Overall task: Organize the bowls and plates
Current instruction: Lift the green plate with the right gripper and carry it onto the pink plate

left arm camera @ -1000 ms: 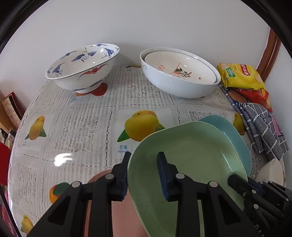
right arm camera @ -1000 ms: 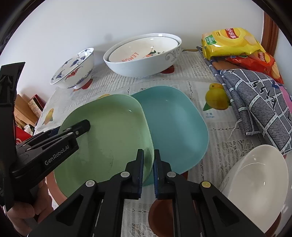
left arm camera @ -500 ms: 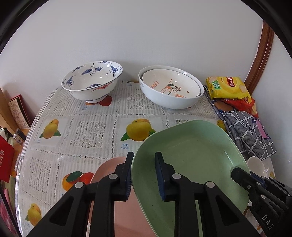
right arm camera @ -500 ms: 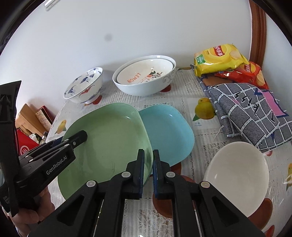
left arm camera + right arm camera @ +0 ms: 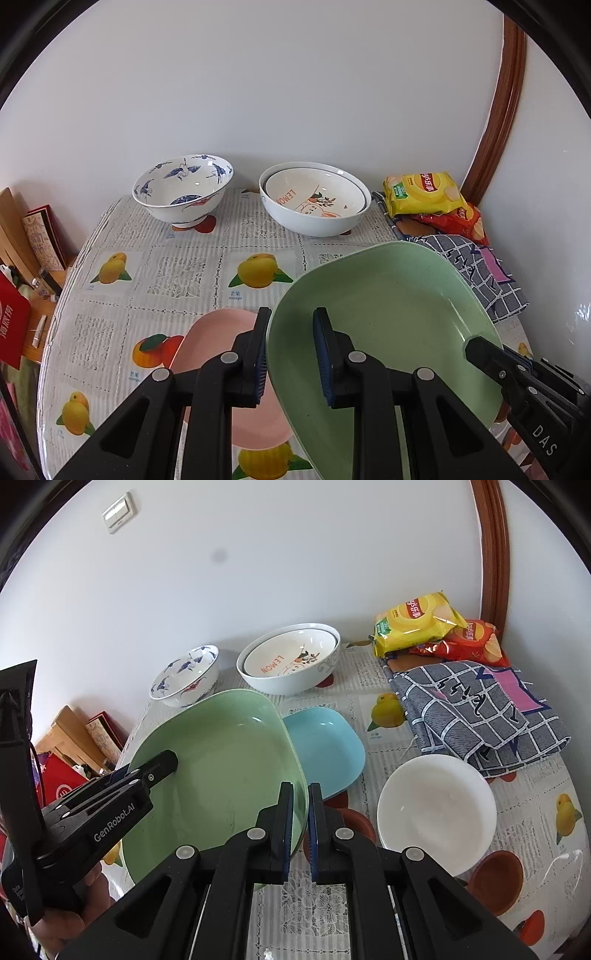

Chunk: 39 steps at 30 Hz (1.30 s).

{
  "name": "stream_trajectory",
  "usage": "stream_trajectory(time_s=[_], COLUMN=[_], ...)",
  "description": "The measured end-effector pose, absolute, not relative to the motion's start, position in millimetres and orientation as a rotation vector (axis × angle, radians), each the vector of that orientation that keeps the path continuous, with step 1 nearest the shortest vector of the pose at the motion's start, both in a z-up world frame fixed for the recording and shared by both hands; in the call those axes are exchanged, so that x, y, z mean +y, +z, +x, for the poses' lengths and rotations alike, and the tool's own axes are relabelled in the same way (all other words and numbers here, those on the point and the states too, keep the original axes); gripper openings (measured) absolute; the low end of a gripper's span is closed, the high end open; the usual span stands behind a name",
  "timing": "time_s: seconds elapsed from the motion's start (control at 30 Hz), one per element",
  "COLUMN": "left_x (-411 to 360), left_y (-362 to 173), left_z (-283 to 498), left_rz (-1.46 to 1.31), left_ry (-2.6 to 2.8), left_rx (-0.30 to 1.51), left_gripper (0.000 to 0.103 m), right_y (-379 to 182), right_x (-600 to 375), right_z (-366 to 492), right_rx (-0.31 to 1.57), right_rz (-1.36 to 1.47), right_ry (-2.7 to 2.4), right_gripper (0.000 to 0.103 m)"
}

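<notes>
Two black hand-held grippers hold one green plate (image 5: pixel 221 775) between them above a table (image 5: pixel 177 266) covered in a fruit-print cloth. The left gripper (image 5: pixel 290 354) clamps the plate's left rim, one finger outside the rim and one inside. The right gripper (image 5: pixel 297 827) pinches the opposite rim, its fingers closed tight on the thin edge. The plate is tilted and lifted clear of the table.

Under it on the left lies a pink plate (image 5: pixel 221 369); a blue plate (image 5: pixel 325 749) sits just behind its right side. A white plate (image 5: pixel 436 812) rests nearby on the right. At the back stand a blue-patterned bowl (image 5: pixel 183 192) and two nested white bowls (image 5: pixel 314 199), beside snack bags (image 5: pixel 417 622) and a checked cloth (image 5: pixel 476 709).
</notes>
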<state>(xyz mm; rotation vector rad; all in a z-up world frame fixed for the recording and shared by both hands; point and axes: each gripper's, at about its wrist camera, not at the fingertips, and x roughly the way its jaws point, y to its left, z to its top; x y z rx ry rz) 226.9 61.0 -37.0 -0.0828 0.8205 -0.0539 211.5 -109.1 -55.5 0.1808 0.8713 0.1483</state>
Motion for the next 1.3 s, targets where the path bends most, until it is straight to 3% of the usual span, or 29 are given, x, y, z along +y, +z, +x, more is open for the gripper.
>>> stream_trajectory(time_s=[0.6,1.3], left_x=[53,86], left_y=[-14,-25], left_z=[199,181], left_rz=[-0.102,-0.143], left_ry=[-0.064,0.000], left_rx=[0.776,0.798], left_gripper=[0.021,0.022], right_y=[-27,-40], right_x=[-115,-88], right_z=[181,175], right_rx=[0.805,0.837], right_rz=[0.162,0.157], right_ry=[0.123,0.181], right_gripper=[0.007,0.008])
